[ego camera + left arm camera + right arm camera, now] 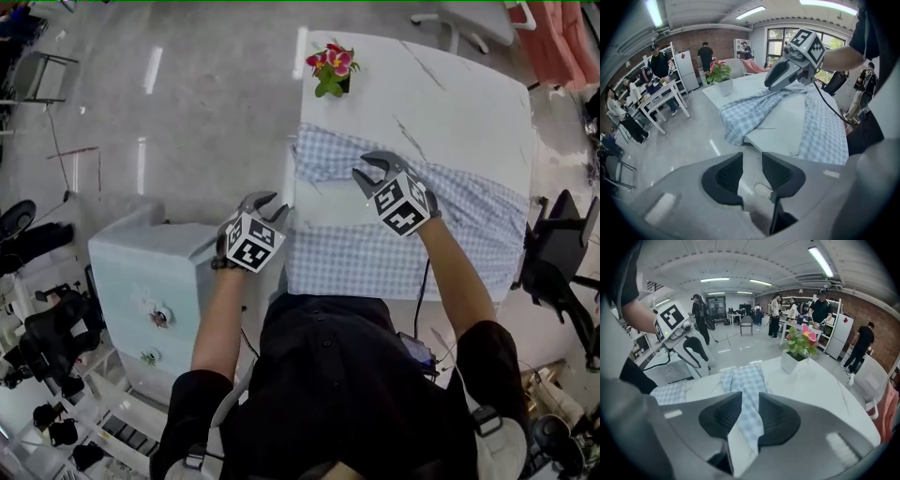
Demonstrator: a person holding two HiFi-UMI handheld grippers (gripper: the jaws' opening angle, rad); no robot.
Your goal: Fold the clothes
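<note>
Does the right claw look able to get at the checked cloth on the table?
Probably yes. The right claw hangs just over the checked cloth, its jaws apart and empty, and nothing stands between the two. The flower pot sits off at the far corner of the table.

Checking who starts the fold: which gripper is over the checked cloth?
The right gripper, jaws apart above the checked cloth; the left gripper hangs beside the table, over the floor.
</note>
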